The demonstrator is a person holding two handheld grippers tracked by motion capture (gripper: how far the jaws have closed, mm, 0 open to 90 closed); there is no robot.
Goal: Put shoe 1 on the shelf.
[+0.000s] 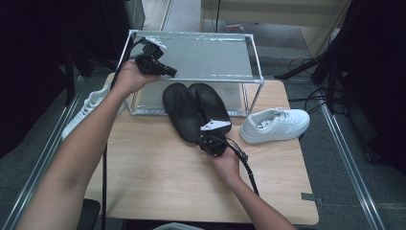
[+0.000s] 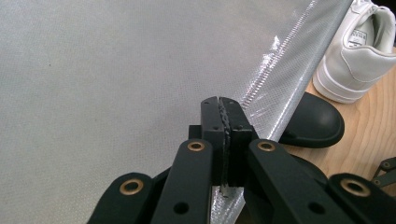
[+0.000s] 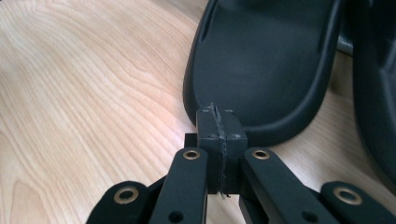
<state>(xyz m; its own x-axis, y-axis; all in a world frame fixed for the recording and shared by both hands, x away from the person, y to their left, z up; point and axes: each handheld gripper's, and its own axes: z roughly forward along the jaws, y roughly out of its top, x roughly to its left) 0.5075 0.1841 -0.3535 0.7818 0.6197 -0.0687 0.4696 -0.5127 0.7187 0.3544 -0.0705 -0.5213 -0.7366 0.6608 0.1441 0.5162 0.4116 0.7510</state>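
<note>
Black slippers (image 1: 195, 109) side by side on wooden table (image 1: 153, 177), toes under shelf rack (image 1: 201, 57). Right gripper (image 3: 218, 122) clenched tight, empty, right at left slipper's heel. Left gripper (image 2: 222, 109) clenched too, empty, up over rack's grey top. White sneaker (image 1: 275, 124) nearby.

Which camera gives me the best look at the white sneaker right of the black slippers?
The high view: the white sneaker lies whole on the table, right of the black slippers. The left gripper view catches its heel end at the top right corner, cut off by the frame. The right gripper view looks at a slipper's heel instead.
</note>
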